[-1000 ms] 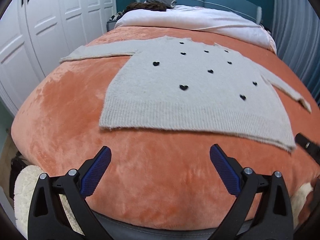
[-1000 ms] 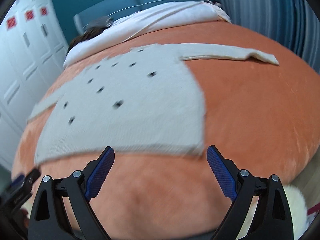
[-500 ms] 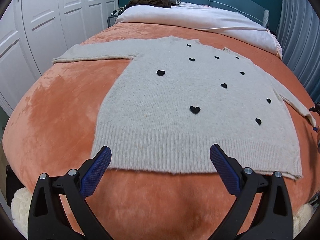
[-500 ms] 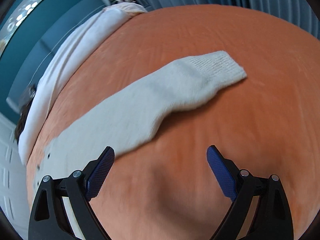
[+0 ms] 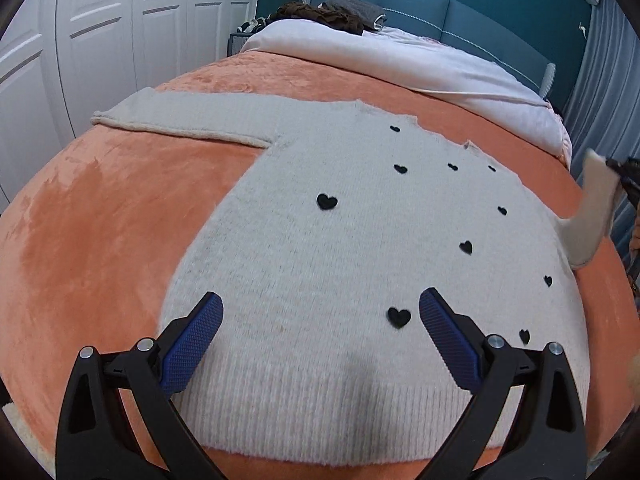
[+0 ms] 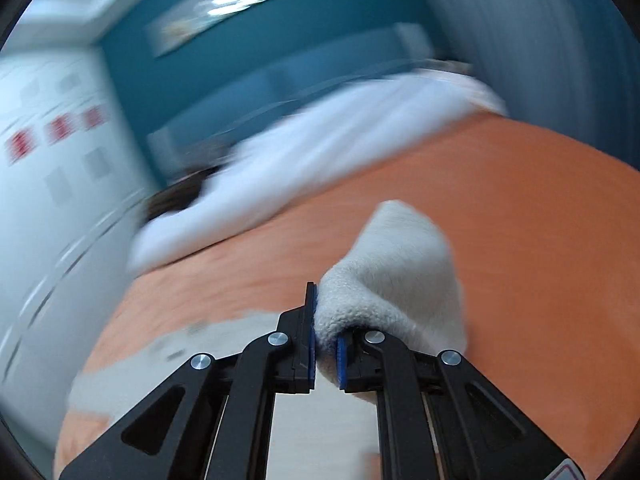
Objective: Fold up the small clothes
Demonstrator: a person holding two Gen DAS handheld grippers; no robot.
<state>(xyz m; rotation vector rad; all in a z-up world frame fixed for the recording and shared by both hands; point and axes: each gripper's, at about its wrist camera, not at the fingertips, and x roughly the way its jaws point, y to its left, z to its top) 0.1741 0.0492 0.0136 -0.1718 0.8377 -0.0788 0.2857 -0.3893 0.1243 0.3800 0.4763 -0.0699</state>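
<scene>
Folding is underway, and it's the first sleeve that's in play! The bed (image 5: 100, 216), under its plush orange blanket, carries the whole show, with a cream knit sweater (image 5: 340, 240) dotted with black hearts lying face up across the middle of it, hem toward us, body flat. Its far sleeve (image 5: 180, 124) stretches out flat toward the white wardrobe doors (image 5: 100, 40). The other one, the right sleeve (image 6: 396, 272), is up off the blanket: the right tool (image 6: 326, 344) is clenched on its cuff end, fabric bunched between the blue pads, and the left view catches that sleeve standing up at the edge of the frame.

The left tool (image 5: 320, 320) hovers over the lower part of the sweater with its jaws spread wide, gripping nothing.

By my read, the next move calls for carrying that cuff inward across the chest and laying it flat on the body without dragging the shoulder along; the left tool is well placed to pin the knit if it shifts.

Compared with half a second ago: the right sleeve lay flat on the blanket and the right tool was spread wide above it; now it's caught and lifted. The left tool has pushed forward from the hem to over the body.
</scene>
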